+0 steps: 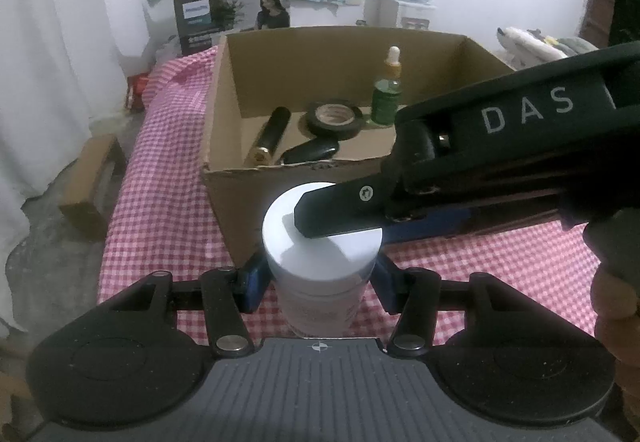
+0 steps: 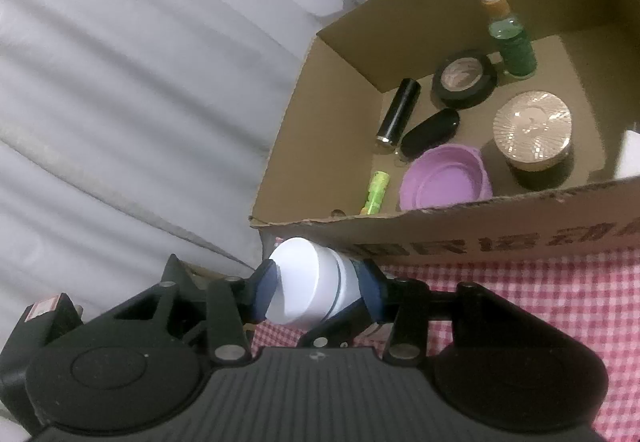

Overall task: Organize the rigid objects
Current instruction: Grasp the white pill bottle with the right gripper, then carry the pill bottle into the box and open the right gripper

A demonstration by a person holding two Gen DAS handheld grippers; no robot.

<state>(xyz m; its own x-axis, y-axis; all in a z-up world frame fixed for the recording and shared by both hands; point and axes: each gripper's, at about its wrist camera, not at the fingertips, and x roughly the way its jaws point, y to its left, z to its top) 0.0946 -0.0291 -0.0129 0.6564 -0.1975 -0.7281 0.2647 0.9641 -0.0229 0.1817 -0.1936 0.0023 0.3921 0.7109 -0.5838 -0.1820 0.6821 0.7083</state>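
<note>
A white jar (image 1: 320,254) is pinched from both sides by the left gripper (image 1: 320,278) and by the right gripper (image 2: 318,292), just before a cardboard box (image 2: 480,230) on the checkered tabletop (image 1: 160,161), which holds small items.

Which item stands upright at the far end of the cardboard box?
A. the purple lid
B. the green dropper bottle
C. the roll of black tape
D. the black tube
B: the dropper bottle stands on its base with its white tip up, near the back of the box; the tube, tape and lid all lie flat on the floor.
</note>
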